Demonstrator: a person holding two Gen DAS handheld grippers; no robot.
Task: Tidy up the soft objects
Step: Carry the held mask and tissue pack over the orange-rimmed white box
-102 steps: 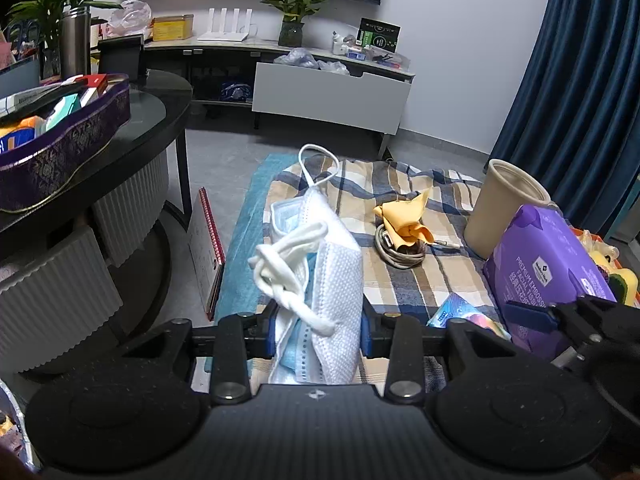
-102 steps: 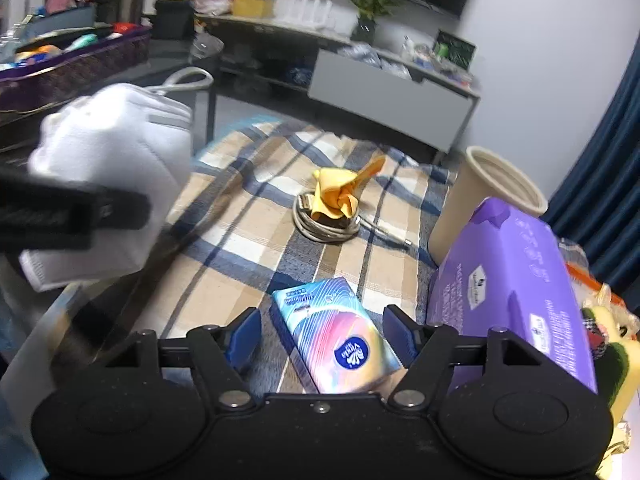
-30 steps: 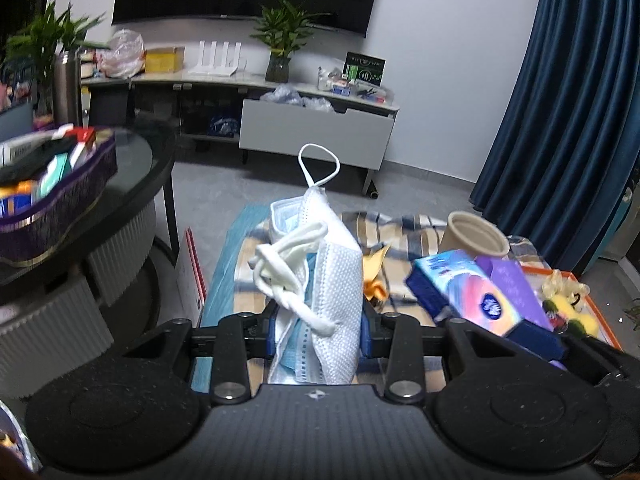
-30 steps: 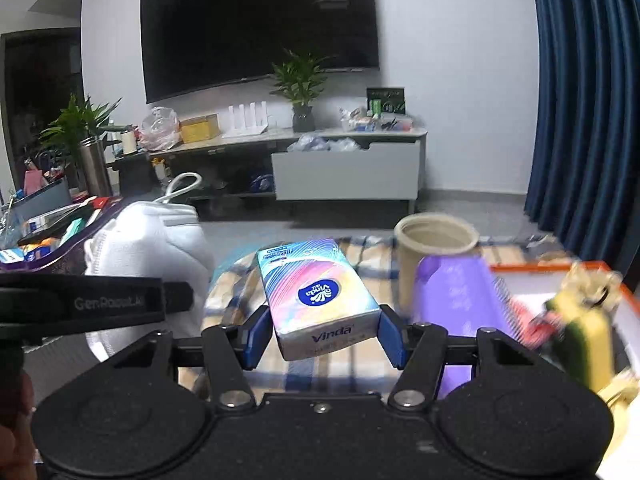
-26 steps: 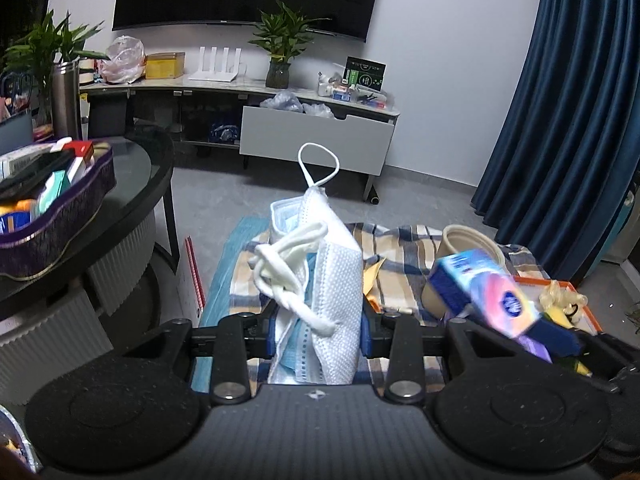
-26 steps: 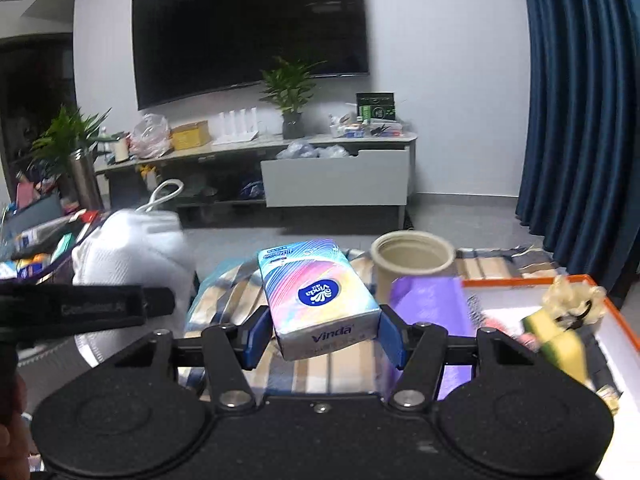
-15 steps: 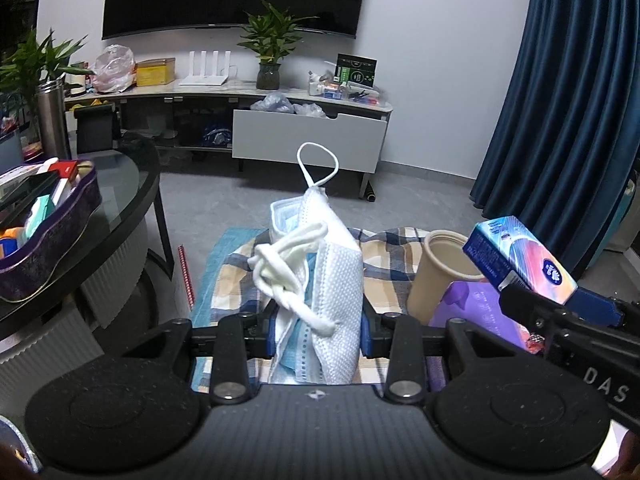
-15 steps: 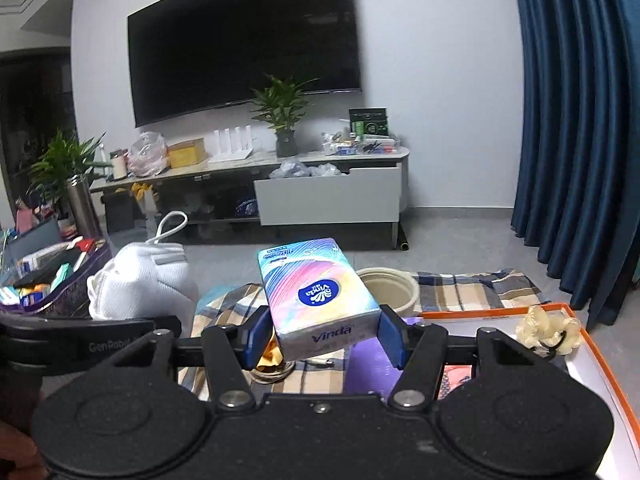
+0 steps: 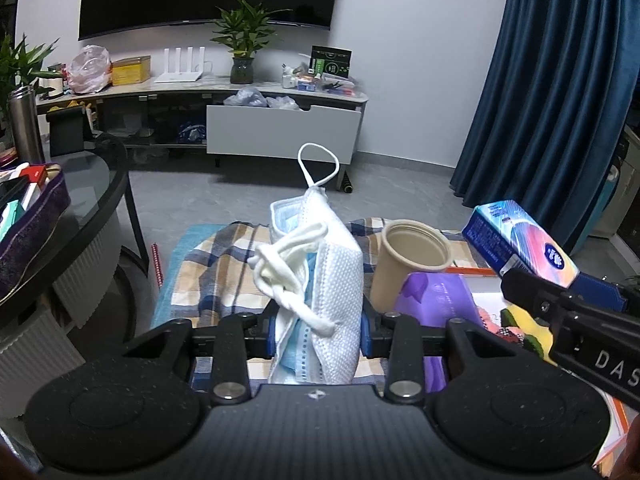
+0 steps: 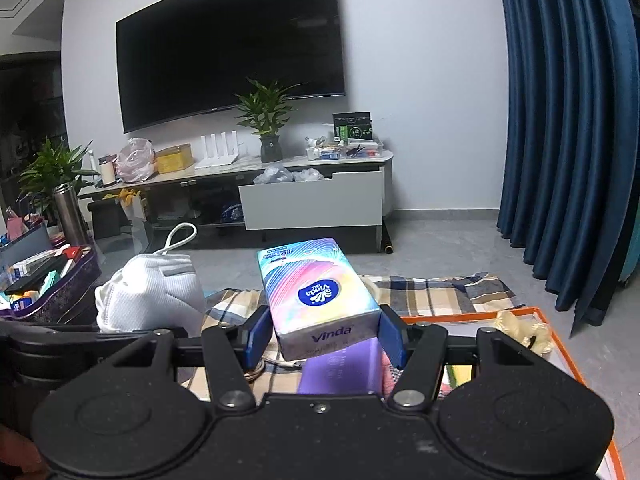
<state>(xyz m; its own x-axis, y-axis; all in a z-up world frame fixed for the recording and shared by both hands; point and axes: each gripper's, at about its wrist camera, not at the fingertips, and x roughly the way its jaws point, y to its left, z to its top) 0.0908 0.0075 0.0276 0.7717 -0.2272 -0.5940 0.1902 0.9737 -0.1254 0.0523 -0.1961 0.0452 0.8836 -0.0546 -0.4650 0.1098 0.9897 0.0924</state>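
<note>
My left gripper (image 9: 318,330) is shut on a bundle of white and blue face masks (image 9: 320,292), held upright above the plaid cloth (image 9: 208,272). The masks also show at the left of the right wrist view (image 10: 148,292). My right gripper (image 10: 324,334) is shut on a colourful Vinda tissue pack (image 10: 316,296), held high over the purple wipes pack (image 10: 340,368). The tissue pack shows at the right of the left wrist view (image 9: 520,240). An orange-rimmed tray (image 10: 560,332) with soft toys lies lower right.
A beige cup (image 9: 408,260) stands on the cloth beside the purple wipes pack (image 9: 436,296). A dark round glass table (image 9: 80,216) with a purple box (image 9: 36,220) is at the left. A TV cabinet (image 10: 312,196) and blue curtains (image 10: 568,120) are behind.
Both grippers have risen further with their loads. The right gripper's tissue pack sits higher and further right in the left wrist view, and the tray has come into view below.
</note>
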